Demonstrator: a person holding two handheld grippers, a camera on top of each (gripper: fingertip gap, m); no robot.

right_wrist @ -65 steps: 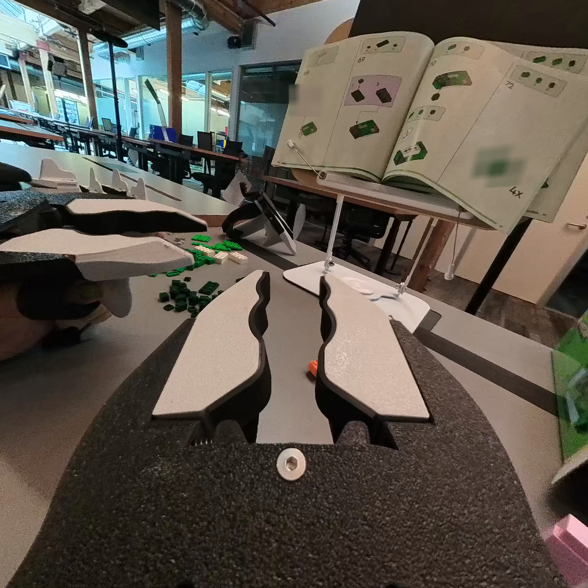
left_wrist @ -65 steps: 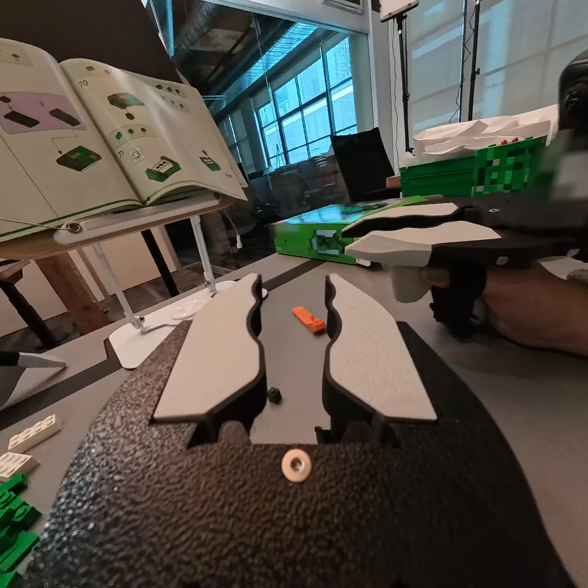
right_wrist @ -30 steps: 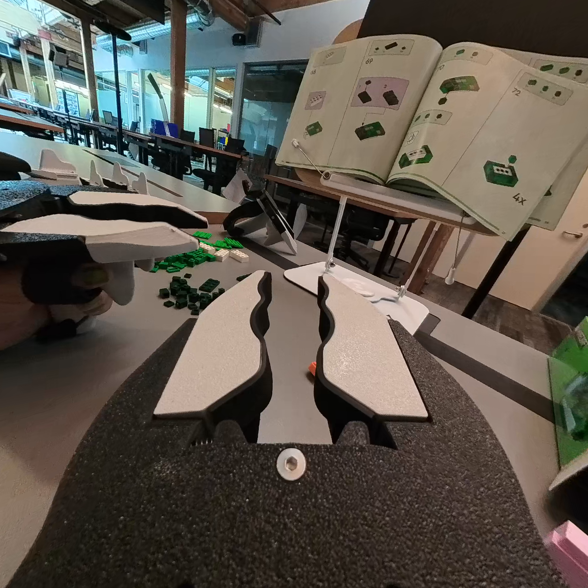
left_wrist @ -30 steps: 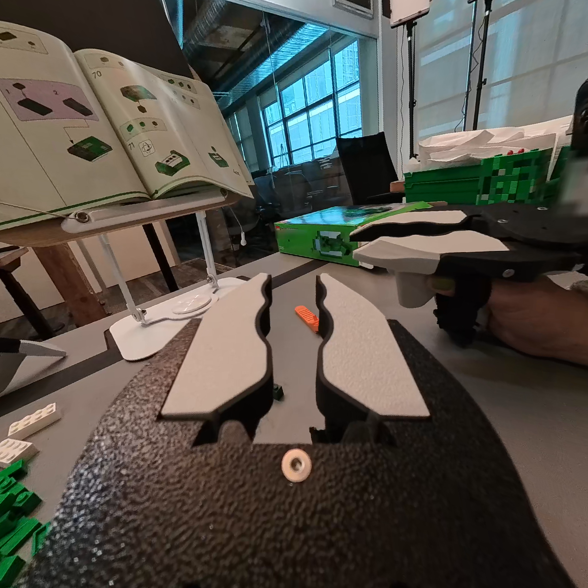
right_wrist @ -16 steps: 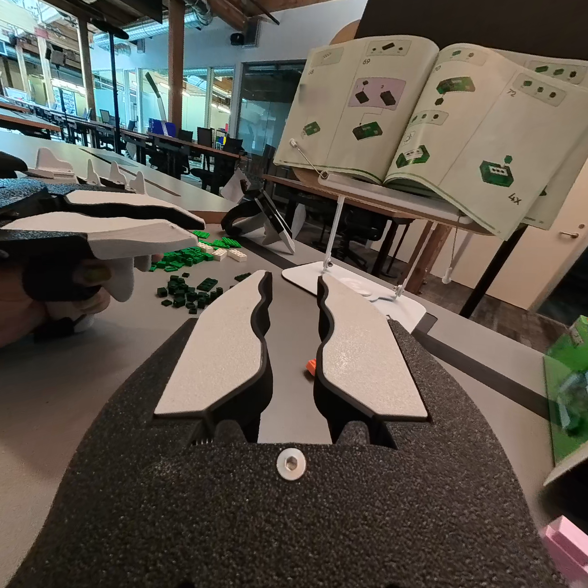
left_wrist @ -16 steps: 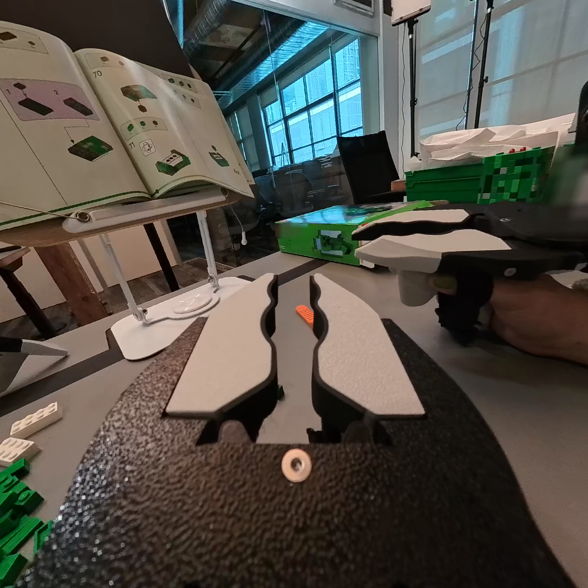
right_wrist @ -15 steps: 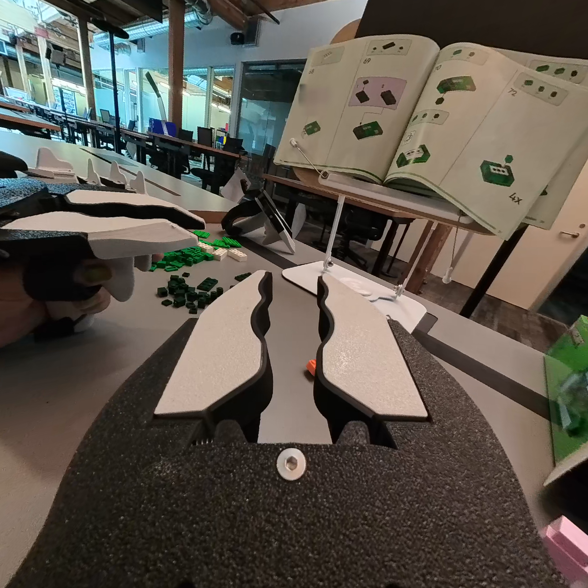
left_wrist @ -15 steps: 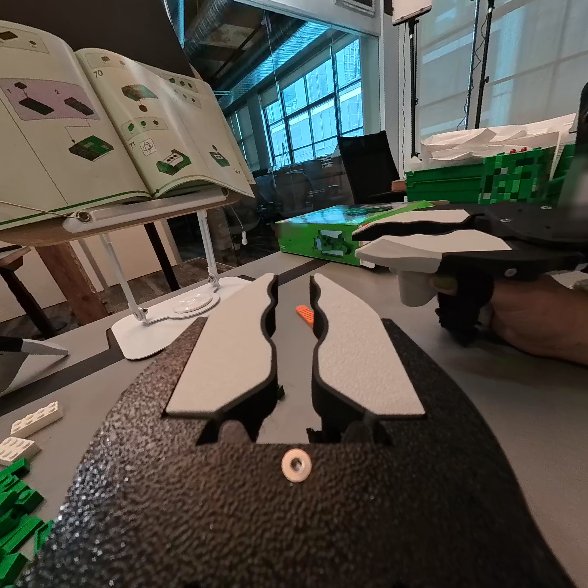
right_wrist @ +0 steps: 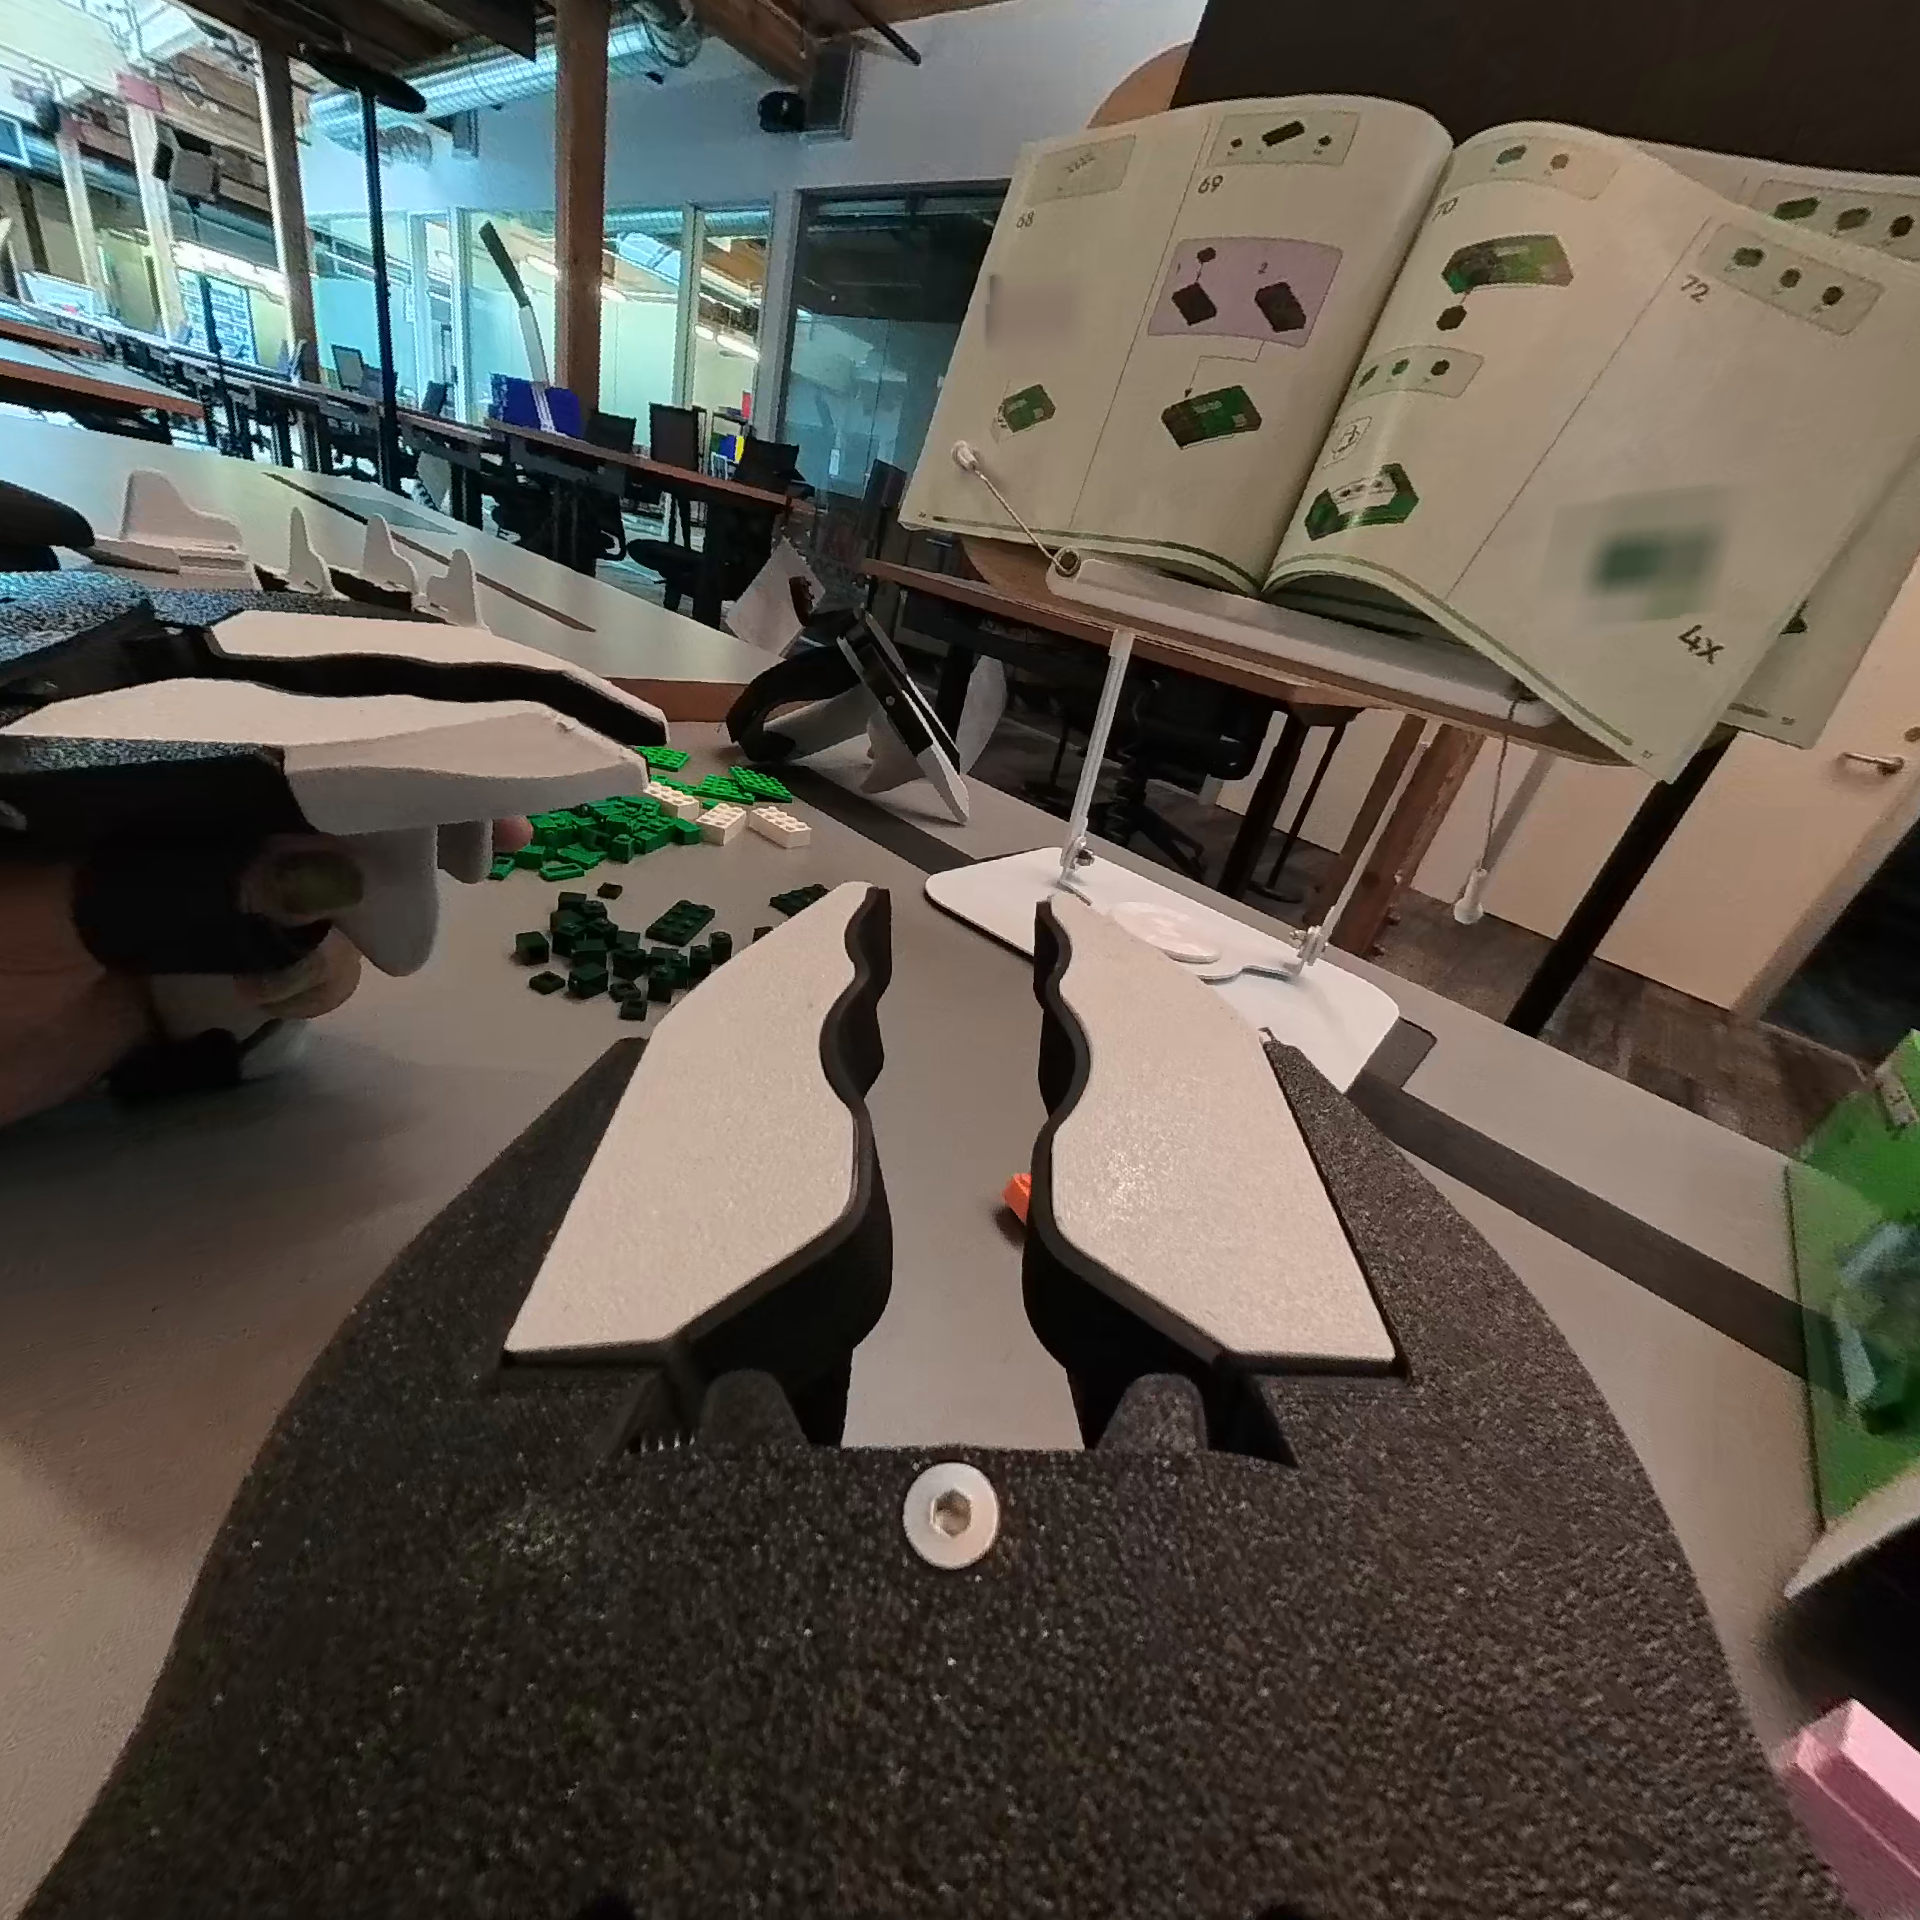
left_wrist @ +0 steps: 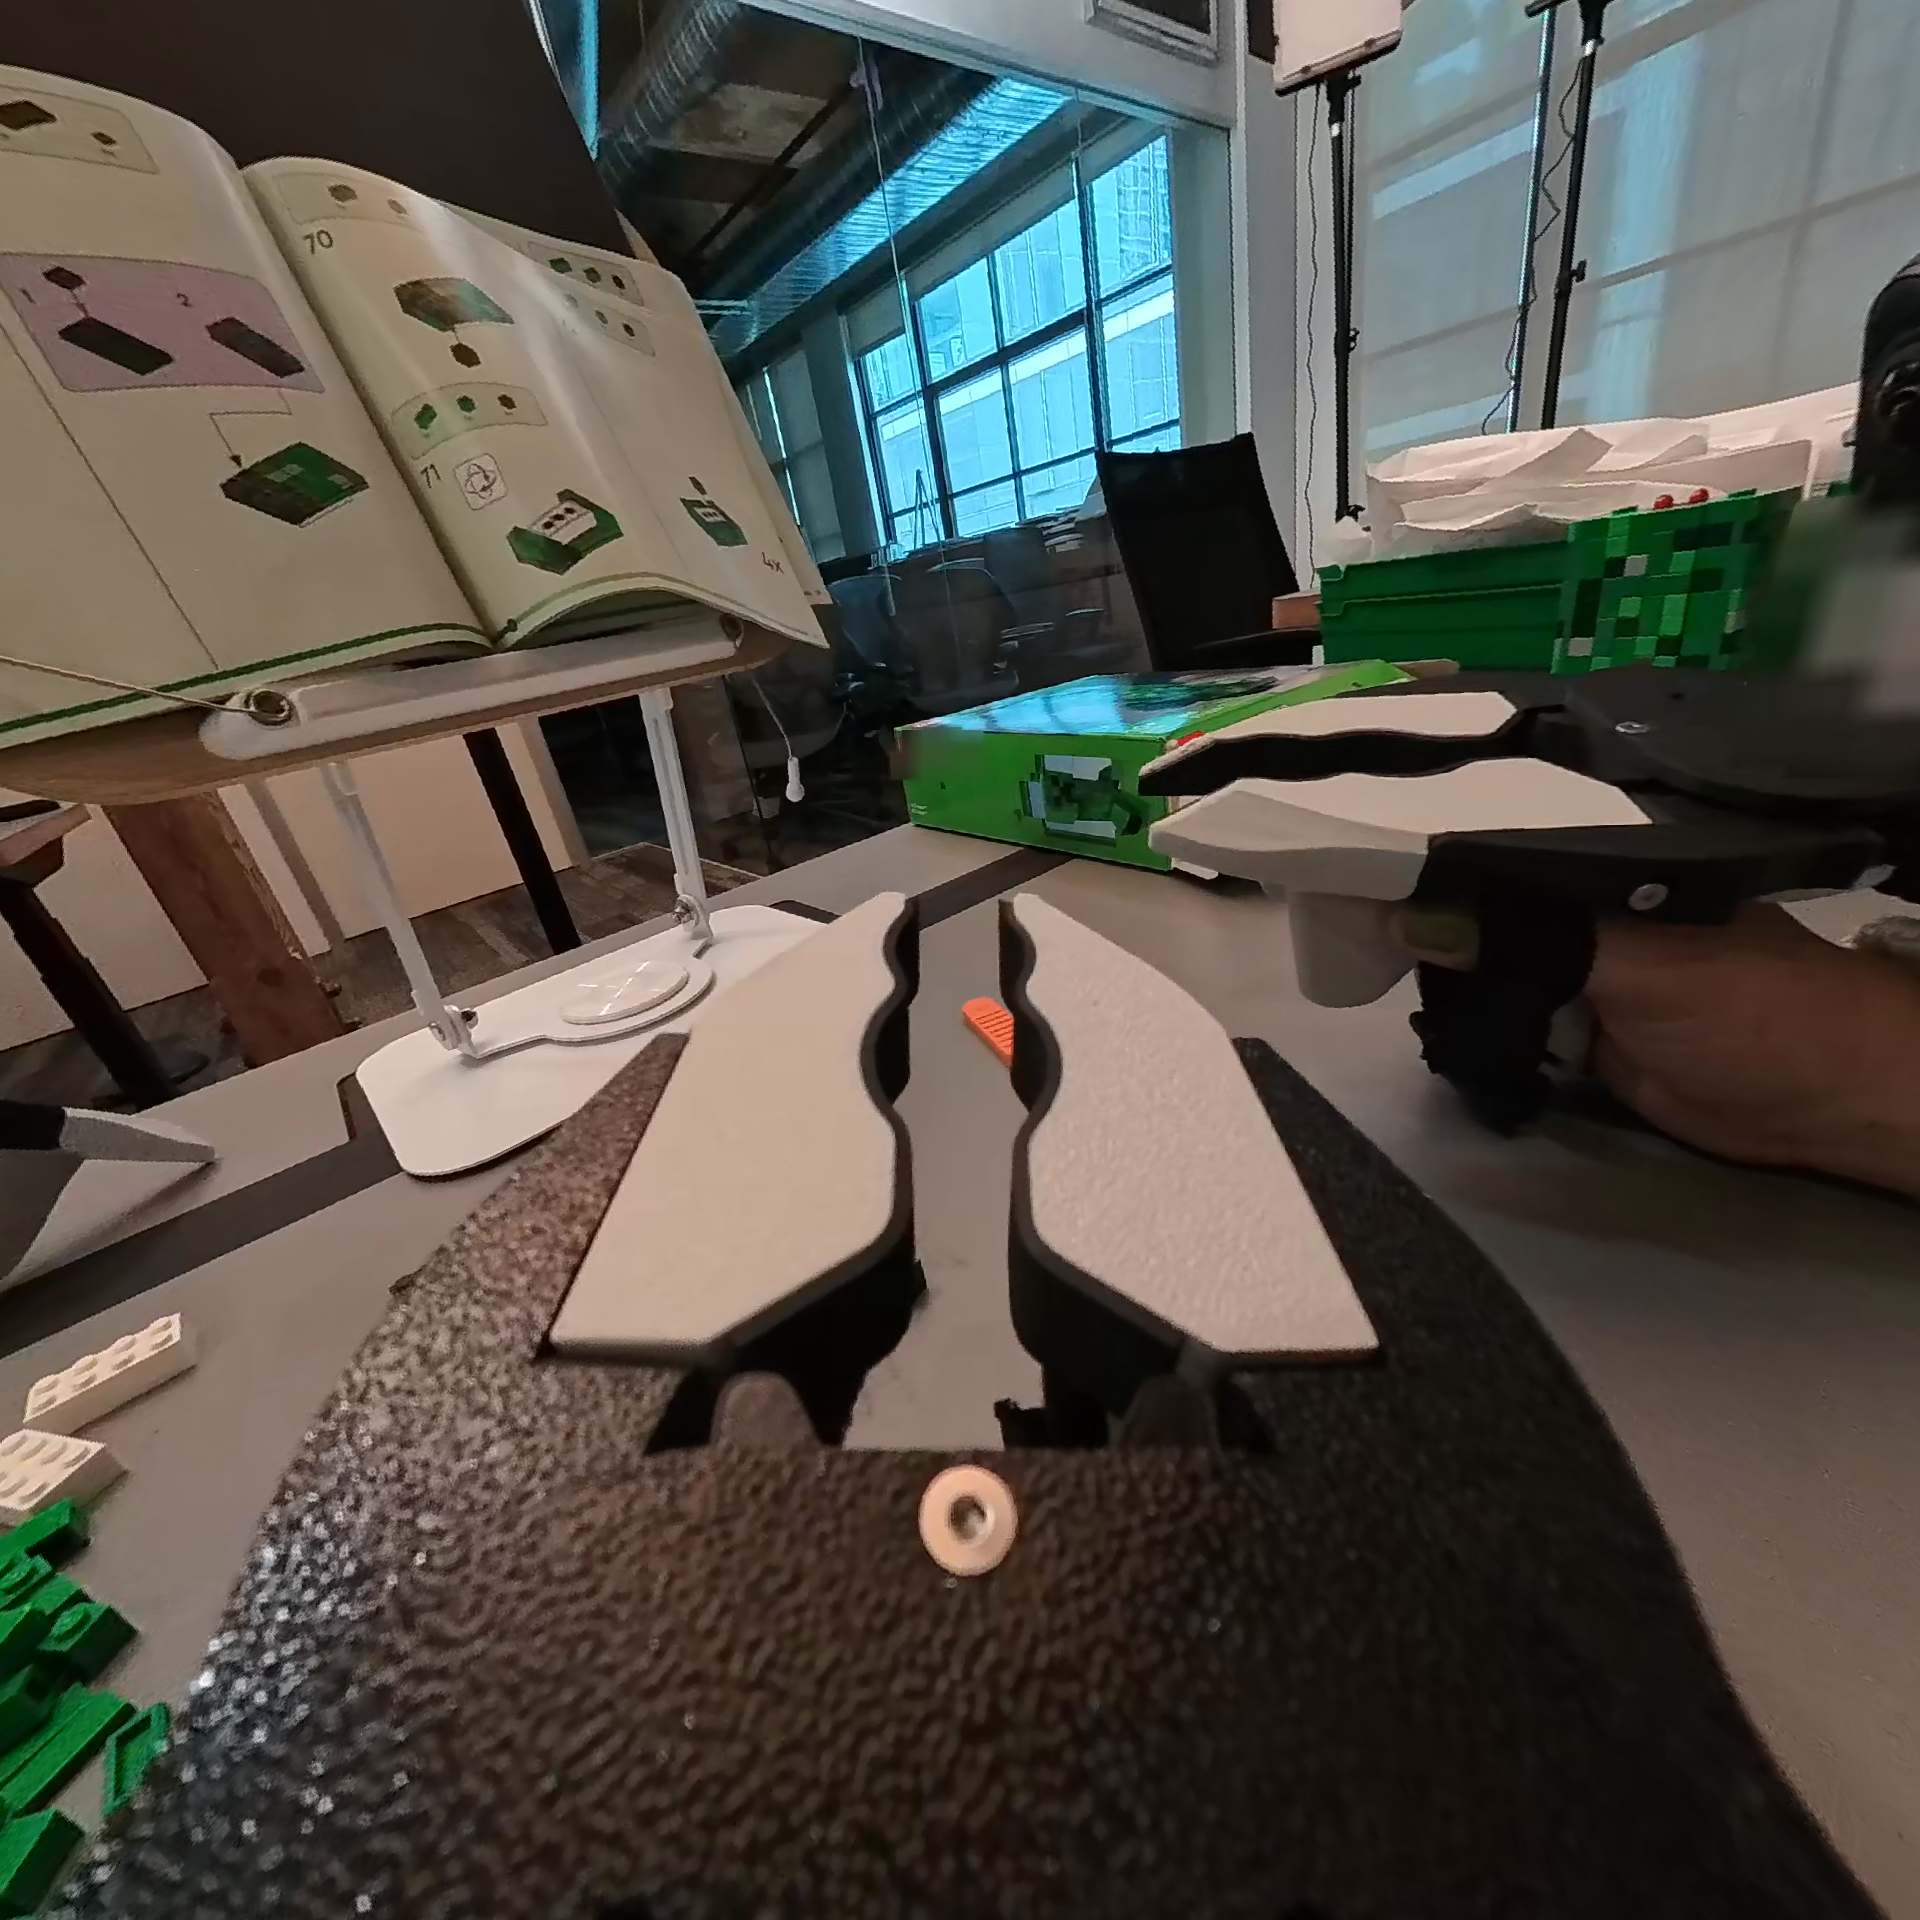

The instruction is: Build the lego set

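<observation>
Left gripper, seen from its own wrist camera: the two white-faced fingers stand a narrow gap apart with nothing between them, low over the grey worktop. Beyond the fingertips an orange piece lies flat on the worktop, partly hidden by the right-hand finger. Right gripper, seen from its own wrist camera: the fingers are parted somewhat wider, also holding nothing; the same orange piece shows in the gap, close against the inner edge of the right-hand finger, though contact cannot be told. Each gripper appears side-on in the other's view, gripped by a hand that rests on the worktop.

Loose bricks: a scatter of dark green pieces and, farther off, a heap of bright green pieces with a few white bricks lie to the left in the right wrist view; white bricks and green pieces sit at the lower left edge of the left wrist view.

An open instruction booklet rests tilted on a white stand whose base sits on the worktop ahead of both grippers. A green set box lies flat at the far side, with a built green block structure behind it. A pink object shows at the lower right corner of the right wrist view.
</observation>
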